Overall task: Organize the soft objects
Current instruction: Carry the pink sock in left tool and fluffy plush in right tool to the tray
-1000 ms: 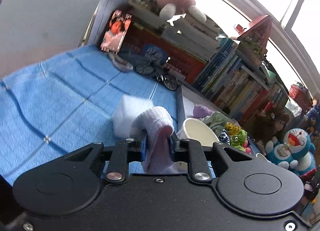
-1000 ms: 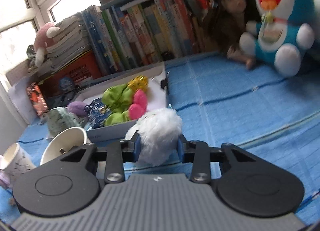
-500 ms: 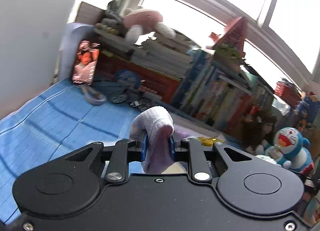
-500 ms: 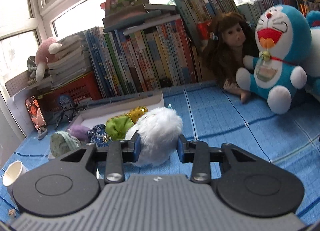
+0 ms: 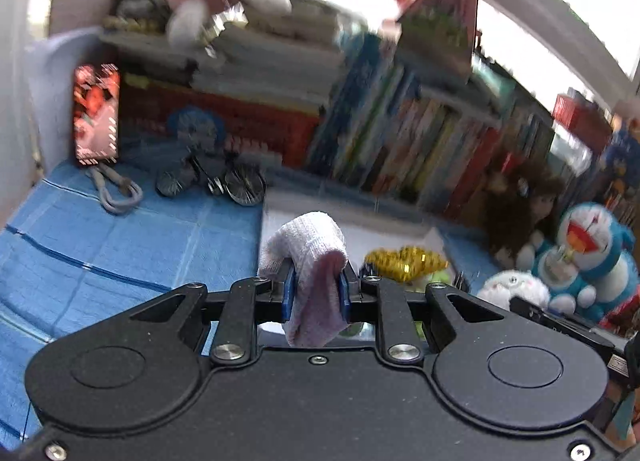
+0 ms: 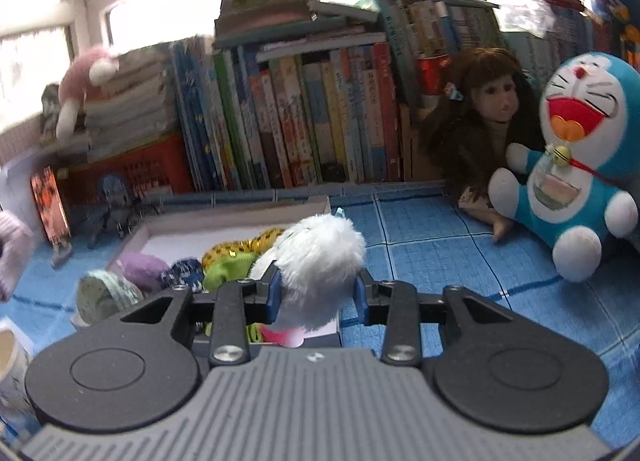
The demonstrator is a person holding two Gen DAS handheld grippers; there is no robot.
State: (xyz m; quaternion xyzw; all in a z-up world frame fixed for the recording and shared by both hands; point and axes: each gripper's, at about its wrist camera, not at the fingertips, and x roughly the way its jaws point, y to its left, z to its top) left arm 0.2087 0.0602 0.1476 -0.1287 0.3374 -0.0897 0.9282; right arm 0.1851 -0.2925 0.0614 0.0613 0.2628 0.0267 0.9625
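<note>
My left gripper (image 5: 316, 293) is shut on a pale pink sock (image 5: 310, 249), folded over the blue pads and held above the near edge of a white tray (image 5: 384, 221). A white fluffy plush (image 6: 320, 257) sits squeezed between the pads of my right gripper (image 6: 318, 295), which hovers over the tray's (image 6: 232, 217) right front corner. Inside the tray lie a gold sequin piece (image 6: 244, 247), a green soft toy (image 6: 224, 273), a dark patterned ball (image 6: 184, 277) and a lilac bundle (image 6: 140, 267). The pink sock (image 6: 12, 253) also shows at the right wrist view's left edge.
A blue quilted cloth (image 6: 460, 261) covers the surface. Books (image 6: 300, 121) line the back. A doll (image 6: 484, 113) and a blue cat plush (image 6: 572, 165) sit at the right. A small model bicycle (image 5: 216, 177), a phone (image 5: 96, 113) and a paper cup (image 6: 10, 361) stand to the left.
My left gripper has risen and swung right with the sock, from over the blue cloth to the tray's edge. The right gripper has lifted slightly with the white plush.
</note>
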